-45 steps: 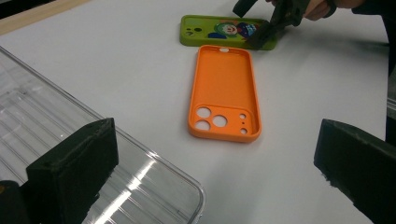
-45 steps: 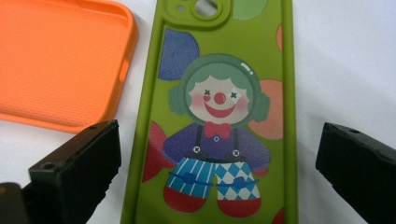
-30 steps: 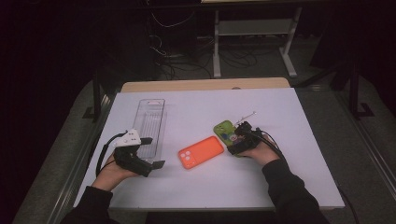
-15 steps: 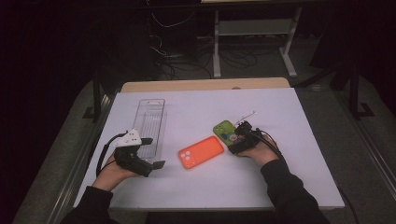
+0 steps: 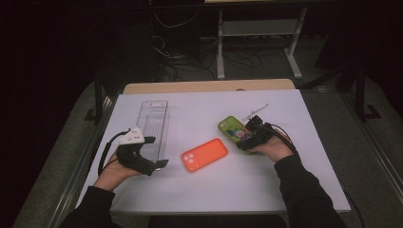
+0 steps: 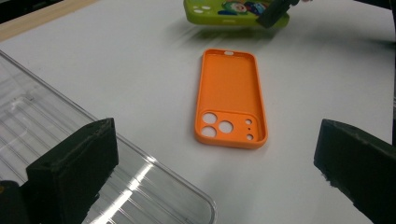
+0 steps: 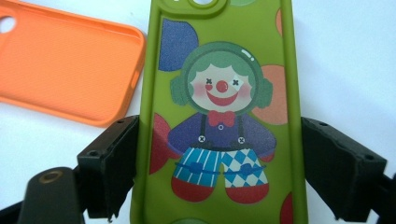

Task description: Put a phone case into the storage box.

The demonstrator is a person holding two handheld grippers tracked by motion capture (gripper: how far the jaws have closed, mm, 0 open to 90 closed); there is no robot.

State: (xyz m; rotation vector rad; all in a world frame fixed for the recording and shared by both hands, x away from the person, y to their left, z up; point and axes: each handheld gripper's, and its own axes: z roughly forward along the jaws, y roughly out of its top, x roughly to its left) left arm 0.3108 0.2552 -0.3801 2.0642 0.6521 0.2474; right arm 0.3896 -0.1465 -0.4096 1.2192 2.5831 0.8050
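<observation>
**Green clown case gripped at the right**

The right hand-held gripper [image 5: 247, 137] is clamped across the long edges of the green soft phone case printed with a clown [image 7: 219, 107], its jaws having just closed a little onto it; the case sits slightly raised above the white counter [image 5: 294, 185]. Just beside it lies the orange silicone phone case [image 6: 232, 95], inside up. The left hand-held gripper [image 5: 159, 164] rests with jaws spread wide, empty, over the end of the clear ribbed plastic tray [image 5: 153, 121].
</observation>
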